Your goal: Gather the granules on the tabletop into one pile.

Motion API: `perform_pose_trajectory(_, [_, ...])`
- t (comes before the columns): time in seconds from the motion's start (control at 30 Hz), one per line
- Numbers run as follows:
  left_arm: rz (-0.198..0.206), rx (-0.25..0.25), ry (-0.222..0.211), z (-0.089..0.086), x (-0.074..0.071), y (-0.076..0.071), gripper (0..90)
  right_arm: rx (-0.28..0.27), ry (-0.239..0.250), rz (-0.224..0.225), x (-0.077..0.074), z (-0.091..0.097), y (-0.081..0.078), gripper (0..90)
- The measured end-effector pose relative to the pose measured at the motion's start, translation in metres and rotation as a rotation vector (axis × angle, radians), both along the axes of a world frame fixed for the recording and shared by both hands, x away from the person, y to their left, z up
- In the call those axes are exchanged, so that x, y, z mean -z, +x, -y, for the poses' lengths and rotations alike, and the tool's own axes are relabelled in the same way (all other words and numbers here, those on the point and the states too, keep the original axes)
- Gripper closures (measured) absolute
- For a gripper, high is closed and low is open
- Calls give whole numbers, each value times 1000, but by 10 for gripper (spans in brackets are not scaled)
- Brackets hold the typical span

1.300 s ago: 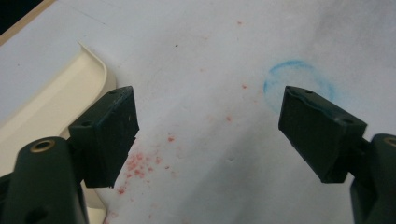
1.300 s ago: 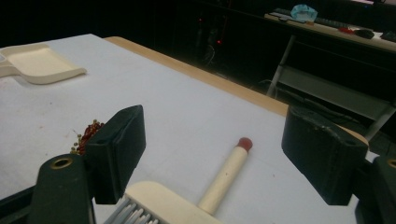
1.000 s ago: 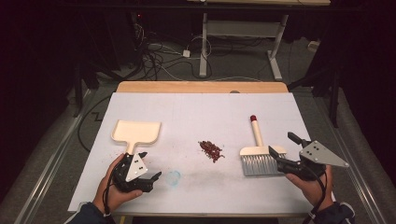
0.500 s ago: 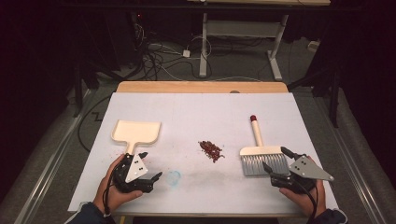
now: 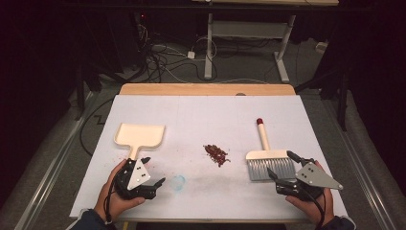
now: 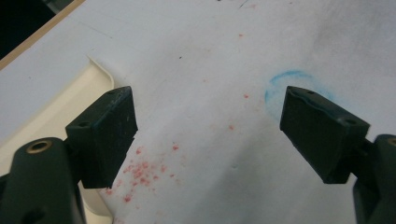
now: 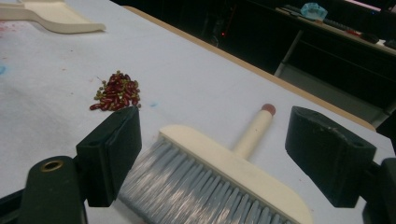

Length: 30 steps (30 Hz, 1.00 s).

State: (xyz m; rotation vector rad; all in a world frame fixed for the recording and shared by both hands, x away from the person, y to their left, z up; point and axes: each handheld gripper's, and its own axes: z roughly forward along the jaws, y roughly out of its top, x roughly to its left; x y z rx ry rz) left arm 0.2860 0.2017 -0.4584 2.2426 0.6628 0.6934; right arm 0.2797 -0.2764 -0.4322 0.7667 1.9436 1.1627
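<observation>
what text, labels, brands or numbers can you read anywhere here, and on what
None: no readable word, label, brand or number stands on anything.
Dustpan: plain cream, no print.
Brush: plain cream block and handle with a red tip, no print.
White table cover: a faint blue ring mark only, not a letter or number.
Right gripper and left gripper: grey plates bear holes only, no lettering.

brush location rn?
High view: the brush lies flat at the table's right, bristles toward the person, just ahead of the open right gripper, right of the bean pile.
</observation>
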Motion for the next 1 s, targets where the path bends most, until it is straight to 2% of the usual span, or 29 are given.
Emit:
perform_pose_trajectory(0.3, [0,-1,9,1,1,1,181,-18,-19,9,0,-4,-2,195])
perform_pose_trajectory(0.7, [-8,2,20,0,3,0,181,-28,-10,26,-3,-8,-2,200])
perform_pose_trajectory(1.0, [-13,-10,16,0,3,1,181,-41,-39,44,-4,-14,-3,199])
